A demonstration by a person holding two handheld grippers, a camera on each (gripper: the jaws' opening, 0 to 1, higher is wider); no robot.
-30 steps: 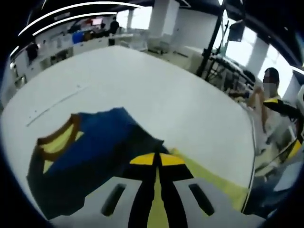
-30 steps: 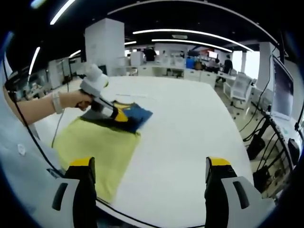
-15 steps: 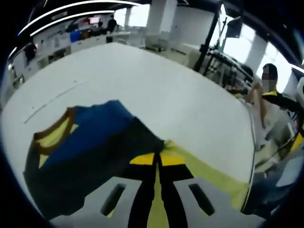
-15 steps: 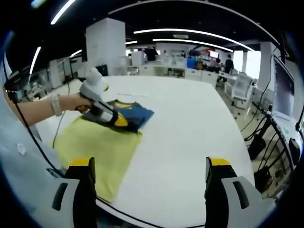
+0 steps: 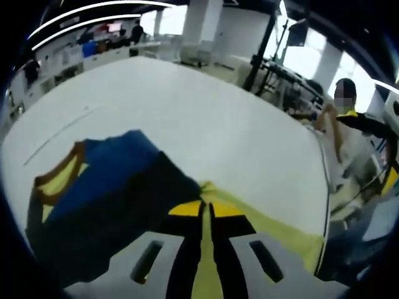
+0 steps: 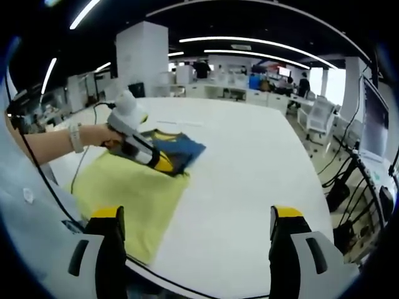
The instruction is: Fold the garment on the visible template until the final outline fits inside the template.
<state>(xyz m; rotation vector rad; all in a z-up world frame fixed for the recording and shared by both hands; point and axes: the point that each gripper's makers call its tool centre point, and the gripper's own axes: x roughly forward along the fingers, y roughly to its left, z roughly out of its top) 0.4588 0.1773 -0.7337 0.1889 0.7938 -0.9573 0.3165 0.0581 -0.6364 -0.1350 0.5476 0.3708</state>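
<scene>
Soft matt blue cloth garment (image 5: 106, 187), matt yellow fabric template (image 6: 128, 199), smooth white matt table (image 6: 249, 187)

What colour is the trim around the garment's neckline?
Brown, edging the blue garment, with yellow showing inside the neckline trim. Clearest in the left gripper view.

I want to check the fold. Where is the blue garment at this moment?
In the right gripper view, the blue garment lies on the white table, left of centre, at the far end of the yellow template, under the left gripper.

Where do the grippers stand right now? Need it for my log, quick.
Left gripper: shut, jaws together at the edge of the blue garment; whether it pinches cloth cannot be told.
Right gripper: open, holding nothing.
</scene>
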